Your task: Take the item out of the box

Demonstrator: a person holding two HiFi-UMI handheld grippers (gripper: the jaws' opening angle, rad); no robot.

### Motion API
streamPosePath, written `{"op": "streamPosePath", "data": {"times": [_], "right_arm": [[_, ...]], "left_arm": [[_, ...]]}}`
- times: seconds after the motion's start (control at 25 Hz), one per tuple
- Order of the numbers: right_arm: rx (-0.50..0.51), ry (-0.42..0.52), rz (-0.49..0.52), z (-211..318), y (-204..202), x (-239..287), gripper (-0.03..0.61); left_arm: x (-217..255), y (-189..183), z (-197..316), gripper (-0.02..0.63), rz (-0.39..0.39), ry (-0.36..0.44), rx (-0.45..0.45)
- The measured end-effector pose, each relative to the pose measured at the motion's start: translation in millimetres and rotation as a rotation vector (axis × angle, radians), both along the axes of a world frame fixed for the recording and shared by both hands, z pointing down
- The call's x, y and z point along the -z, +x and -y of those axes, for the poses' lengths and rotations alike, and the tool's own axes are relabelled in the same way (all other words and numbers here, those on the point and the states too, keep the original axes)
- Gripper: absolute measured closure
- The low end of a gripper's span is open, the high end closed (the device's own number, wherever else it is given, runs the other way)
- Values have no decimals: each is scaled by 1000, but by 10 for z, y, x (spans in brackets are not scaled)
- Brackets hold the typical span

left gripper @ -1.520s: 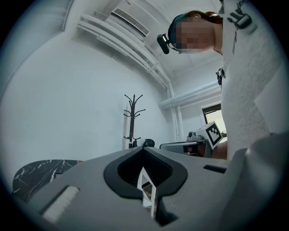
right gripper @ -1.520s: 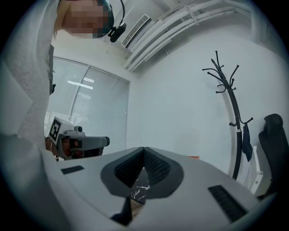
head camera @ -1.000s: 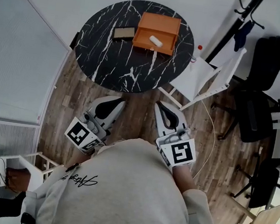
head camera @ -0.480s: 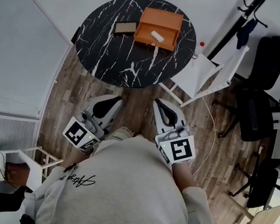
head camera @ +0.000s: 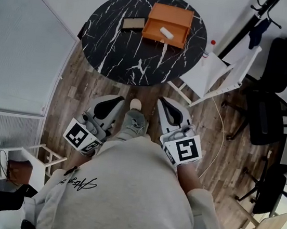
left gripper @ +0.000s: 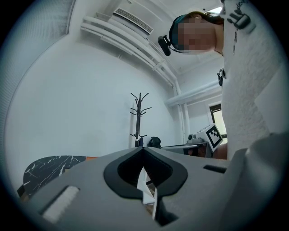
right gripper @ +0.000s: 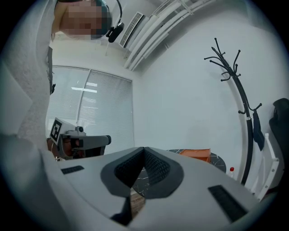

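An open orange box [head camera: 169, 21] stands at the far side of the round black marble table [head camera: 119, 56]; its edge also shows in the right gripper view [right gripper: 198, 154]. A white cylindrical item [head camera: 166, 32] lies inside the box. A small brown flat piece [head camera: 133, 23] lies just left of the box. Both grippers hang over the wooden floor, well short of the table. My left gripper [head camera: 118, 101] [left gripper: 143, 148] is shut with nothing in it. My right gripper [head camera: 164, 103] [right gripper: 144, 148] is shut and empty too. A shoe [head camera: 133, 121] shows between them.
A white folding chair [head camera: 211, 76] stands against the table's right side, with a small red-capped bottle [head camera: 212, 43] by it. A black office chair [head camera: 268, 101] and a coat stand [head camera: 253, 18] are further right. A white stool [head camera: 16, 165] sits at the lower left.
The table and box have slid toward the top of the head view. A shoe has come into sight between the grippers. Both grippers stay shut and level.
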State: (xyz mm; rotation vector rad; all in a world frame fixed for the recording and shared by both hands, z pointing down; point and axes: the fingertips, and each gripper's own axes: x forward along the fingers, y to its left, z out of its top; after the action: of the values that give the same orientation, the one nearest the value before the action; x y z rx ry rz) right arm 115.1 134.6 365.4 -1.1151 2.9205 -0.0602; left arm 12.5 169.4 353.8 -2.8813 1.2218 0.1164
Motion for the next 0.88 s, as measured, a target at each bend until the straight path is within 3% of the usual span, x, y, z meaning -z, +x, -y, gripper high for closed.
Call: {"op": "streamPosePath", "data": {"times": [0.88], "right_arm": [[-22,4,-21,735,-149,28,571]], "left_arm": [[48,-167,777,611,-21,16,-19]]}}
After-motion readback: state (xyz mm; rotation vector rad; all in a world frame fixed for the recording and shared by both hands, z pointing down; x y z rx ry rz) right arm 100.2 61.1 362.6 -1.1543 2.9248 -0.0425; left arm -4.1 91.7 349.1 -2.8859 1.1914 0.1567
